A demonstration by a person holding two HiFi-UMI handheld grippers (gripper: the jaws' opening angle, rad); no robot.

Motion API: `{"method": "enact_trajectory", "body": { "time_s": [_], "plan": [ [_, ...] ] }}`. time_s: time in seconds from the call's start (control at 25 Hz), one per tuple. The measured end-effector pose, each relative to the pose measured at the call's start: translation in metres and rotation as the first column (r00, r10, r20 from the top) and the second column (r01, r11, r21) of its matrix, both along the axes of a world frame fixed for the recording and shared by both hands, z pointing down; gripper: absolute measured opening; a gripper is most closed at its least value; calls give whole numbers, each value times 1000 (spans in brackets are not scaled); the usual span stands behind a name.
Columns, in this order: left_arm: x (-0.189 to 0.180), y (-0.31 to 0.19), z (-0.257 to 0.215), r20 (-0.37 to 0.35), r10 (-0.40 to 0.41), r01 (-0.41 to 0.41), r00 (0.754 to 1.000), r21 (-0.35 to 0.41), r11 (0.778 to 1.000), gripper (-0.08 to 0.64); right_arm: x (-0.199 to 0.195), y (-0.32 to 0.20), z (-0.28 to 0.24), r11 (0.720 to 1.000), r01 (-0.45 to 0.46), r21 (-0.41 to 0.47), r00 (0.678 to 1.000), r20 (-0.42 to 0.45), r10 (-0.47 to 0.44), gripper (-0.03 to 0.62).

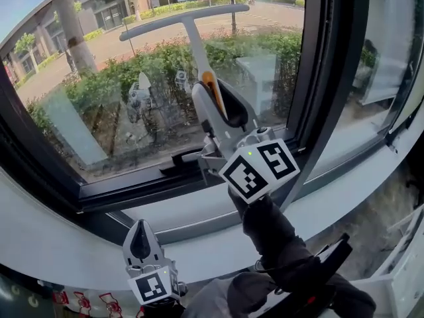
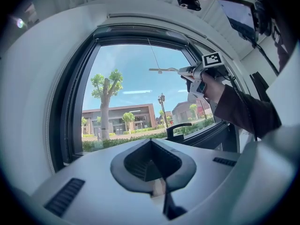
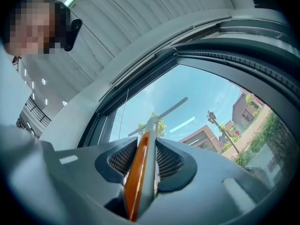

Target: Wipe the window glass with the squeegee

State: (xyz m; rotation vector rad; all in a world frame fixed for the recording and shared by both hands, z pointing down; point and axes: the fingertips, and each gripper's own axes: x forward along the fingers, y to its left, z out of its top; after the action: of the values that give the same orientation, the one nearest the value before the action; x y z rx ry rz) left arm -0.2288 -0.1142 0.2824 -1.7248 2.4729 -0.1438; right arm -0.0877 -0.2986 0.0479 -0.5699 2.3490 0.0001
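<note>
head view: my right gripper (image 1: 215,103) clamps the squeegee (image 1: 191,32), blade at upper centre of the window glass (image 1: 99,98); left gripper (image 1: 140,242) closed, empty, lower left. mid-wipe, i judge; next needs steady pressure downward.

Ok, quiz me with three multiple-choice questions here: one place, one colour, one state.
1. Where is the blade of the squeegee? A on the sill; B raised before the window glass; C on the floor.
2. The stripe on the handle is: A orange; B blue; C green.
3. The right tool is: A open; B shut on a cloth; C shut on the squeegee.
Answers: B, the blade stands high before the glass; A, orange shows between the jaws; C, both jaws press the handle.
</note>
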Motion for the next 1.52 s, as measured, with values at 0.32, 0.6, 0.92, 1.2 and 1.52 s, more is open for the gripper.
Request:
{"method": "enact_trajectory", "body": {
  "time_s": [0.32, 0.6, 0.92, 1.2, 1.52],
  "plan": [
    [-7, 6, 2, -11, -25, 25, 1000, 0, 1000, -2, -6, -5, 4, 1000, 5, 0, 1000, 1, -5, 120],
    [-6, 7, 5, -10, -36, 36, 999, -9, 999, -2, -6, -8, 8, 1000, 26, -8, 1000, 8, -25, 118],
    [-1, 7, 7, -10, -40, 40, 999, -17, 999, -2, -4, -9, 15, 999, 41, -20, 999, 1, -41, 117],
    [3, 6, 8, -9, -34, 33, 999, -23, 999, -2, -2, -9, 22, 998, 47, -34, 999, 0, -47, 117],
    [8, 4, 8, -7, -32, 31, 999, -25, 999, -2, 0, -10, 32, 997, 55, -57, 998, 2, -55, 115]
  ]
}}
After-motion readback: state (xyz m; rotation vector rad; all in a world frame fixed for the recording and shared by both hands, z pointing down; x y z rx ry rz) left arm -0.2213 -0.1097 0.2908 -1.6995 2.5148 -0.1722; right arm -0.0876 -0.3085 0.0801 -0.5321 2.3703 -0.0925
